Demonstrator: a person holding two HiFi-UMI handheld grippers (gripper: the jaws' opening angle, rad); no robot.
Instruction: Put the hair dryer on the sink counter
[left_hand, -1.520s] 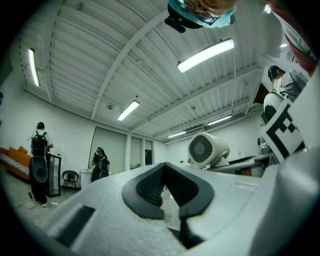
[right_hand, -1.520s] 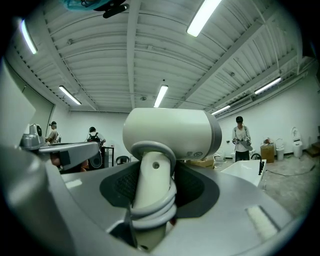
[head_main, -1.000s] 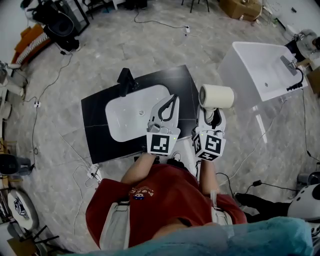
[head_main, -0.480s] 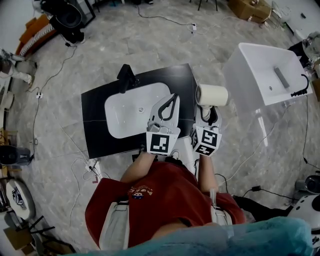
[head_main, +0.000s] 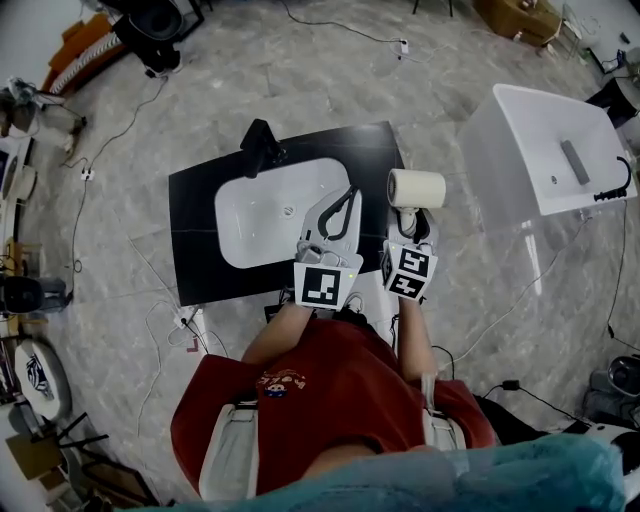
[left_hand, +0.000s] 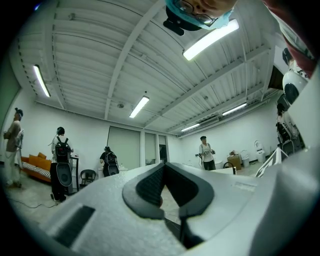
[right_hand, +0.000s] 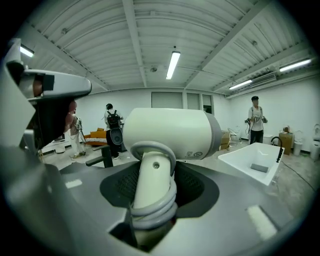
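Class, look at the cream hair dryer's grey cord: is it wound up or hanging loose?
Wound up: the grey cord coils several times round the handle of the cream hair dryer.

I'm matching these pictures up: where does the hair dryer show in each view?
Head view: hair dryer right of centre, at the black counter's right edge, in the right gripper.
Left gripper view: not made out.
Right gripper view: centre, handle between the jaws.
Shared landmark: white tub, to its right in both.
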